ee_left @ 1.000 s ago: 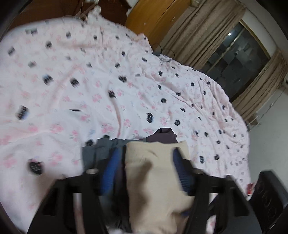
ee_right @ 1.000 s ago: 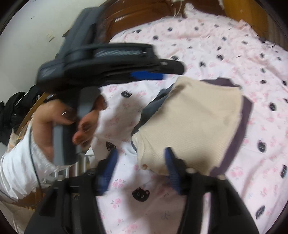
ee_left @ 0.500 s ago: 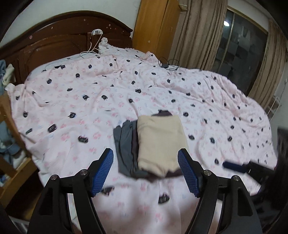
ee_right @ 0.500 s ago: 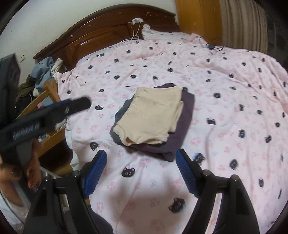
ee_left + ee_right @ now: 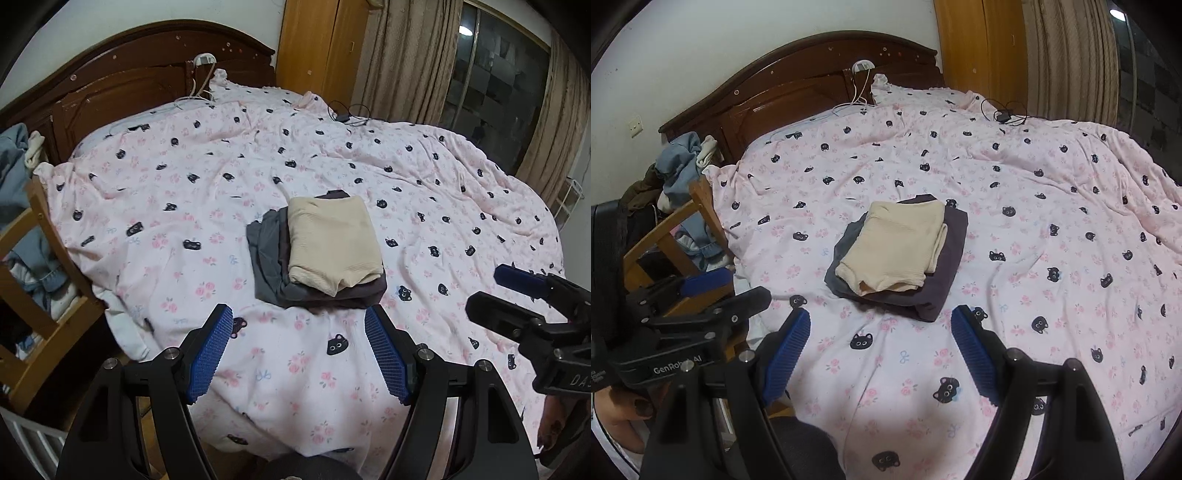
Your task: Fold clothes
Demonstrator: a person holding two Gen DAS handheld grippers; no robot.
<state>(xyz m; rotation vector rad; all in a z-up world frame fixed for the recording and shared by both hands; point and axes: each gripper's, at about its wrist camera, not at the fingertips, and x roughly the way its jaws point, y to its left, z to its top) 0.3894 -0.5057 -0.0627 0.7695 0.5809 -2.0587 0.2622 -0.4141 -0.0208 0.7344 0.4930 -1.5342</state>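
Folded clothes sat as a small stack near the middle of the bed: a cream garment on top, lying over a dark purple-grey garment and a grey garment whose edges stuck out to the left. The stack rested on the pink cat-print duvet, which covered the whole bed. Left gripper was released, blue pads spread wide over bare duvet, short of the stack, nothing between them; its jaws had just been opening. Right gripper was likewise released and empty, clear of the stack, and its jaws had just been opening too. Wooden headboard at the far end; wooden chair with heaped clothing beside the bed.
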